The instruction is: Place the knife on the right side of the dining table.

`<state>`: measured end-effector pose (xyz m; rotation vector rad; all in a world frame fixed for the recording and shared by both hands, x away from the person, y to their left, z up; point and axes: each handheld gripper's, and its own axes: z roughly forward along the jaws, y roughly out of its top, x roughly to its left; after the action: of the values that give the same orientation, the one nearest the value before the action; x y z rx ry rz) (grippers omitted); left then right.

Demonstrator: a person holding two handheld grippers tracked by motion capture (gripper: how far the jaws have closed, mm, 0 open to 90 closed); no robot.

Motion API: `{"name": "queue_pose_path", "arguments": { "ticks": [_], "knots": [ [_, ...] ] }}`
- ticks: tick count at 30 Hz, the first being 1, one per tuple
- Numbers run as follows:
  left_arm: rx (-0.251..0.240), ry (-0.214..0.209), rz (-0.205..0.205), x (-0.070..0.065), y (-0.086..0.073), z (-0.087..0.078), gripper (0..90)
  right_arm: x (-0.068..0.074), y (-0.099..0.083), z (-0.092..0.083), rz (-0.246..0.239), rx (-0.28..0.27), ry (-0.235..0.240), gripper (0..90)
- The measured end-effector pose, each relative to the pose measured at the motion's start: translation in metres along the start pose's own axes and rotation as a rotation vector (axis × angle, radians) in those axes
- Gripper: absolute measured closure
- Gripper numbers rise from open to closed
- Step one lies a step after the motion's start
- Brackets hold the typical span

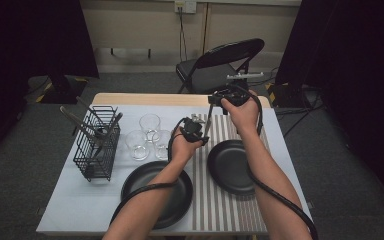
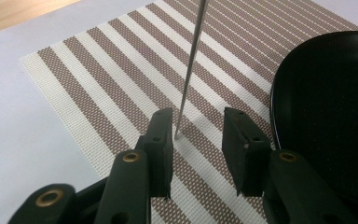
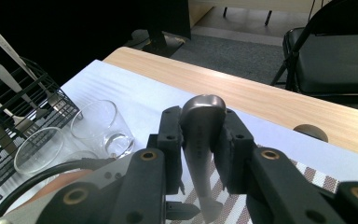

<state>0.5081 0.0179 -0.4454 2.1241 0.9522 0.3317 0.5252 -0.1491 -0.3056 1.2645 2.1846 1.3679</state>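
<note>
High view: right tongs point(image 1: 211, 102) clamp a metal utensil point(image 1: 207, 122) by its handle end, upright over striped placemat point(image 1: 228, 131) nr tabletop's far edge; left tongs point(image 1: 200, 137) part-open around its tip, not gripping.

2 black plates: one point(image 1: 157, 192) lower centre, one point(image 1: 230, 167) right of it. 3 clear glasses point(image 1: 149, 123), centre-left. 1 wire basket point(image 1: 99, 145) at left w/ approx. 4 utensils point(image 3: 14, 81) inside, exact no. unclear. 1 striped placemat point(image 1: 220, 210). 1 metal utensil point(image 3: 200, 140) upright, centre. 1 folding chair point(image 1: 220, 65), top centre.
</note>
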Motion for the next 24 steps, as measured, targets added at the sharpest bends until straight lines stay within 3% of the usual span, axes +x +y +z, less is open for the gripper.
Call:
{"name": "queue_pose_path", "arguments": {
  "ticks": [4, 5, 13, 14, 18, 22, 24],
  "knots": [
    [0.000, 0.001, -0.016, -0.002, 0.000, 0.004, 65.0, -0.001, 0.000, -0.001, 0.002, 0.003, -0.001, 73.7],
    [0.001, -0.003, -0.001, -0.001, 0.000, 0.004, 65.6, -0.002, -0.001, -0.002, 0.002, 0.003, -0.002, 73.7],
    [0.000, -0.001, -0.004, 0.001, 0.002, 0.008, 70.8, -0.002, -0.001, -0.003, 0.001, 0.008, -0.002, 73.7],
    [-0.009, -0.009, -0.020, 0.002, 0.003, 0.008, 71.1, -0.002, -0.001, -0.003, 0.001, 0.009, -0.001, 73.7],
    [-0.010, -0.015, -0.022, 0.002, 0.004, 0.011, 72.3, -0.003, -0.001, -0.004, -0.001, 0.012, -0.002, 73.7],
    [0.006, -0.012, -0.017, 0.003, 0.004, 0.014, 72.6, -0.004, -0.001, -0.005, 0.003, 0.013, -0.003, 73.7],
    [0.010, -0.013, -0.034, 0.003, 0.003, 0.016, 73.2, -0.004, -0.002, -0.006, 0.006, 0.014, -0.005, 73.7]
  ]
}}
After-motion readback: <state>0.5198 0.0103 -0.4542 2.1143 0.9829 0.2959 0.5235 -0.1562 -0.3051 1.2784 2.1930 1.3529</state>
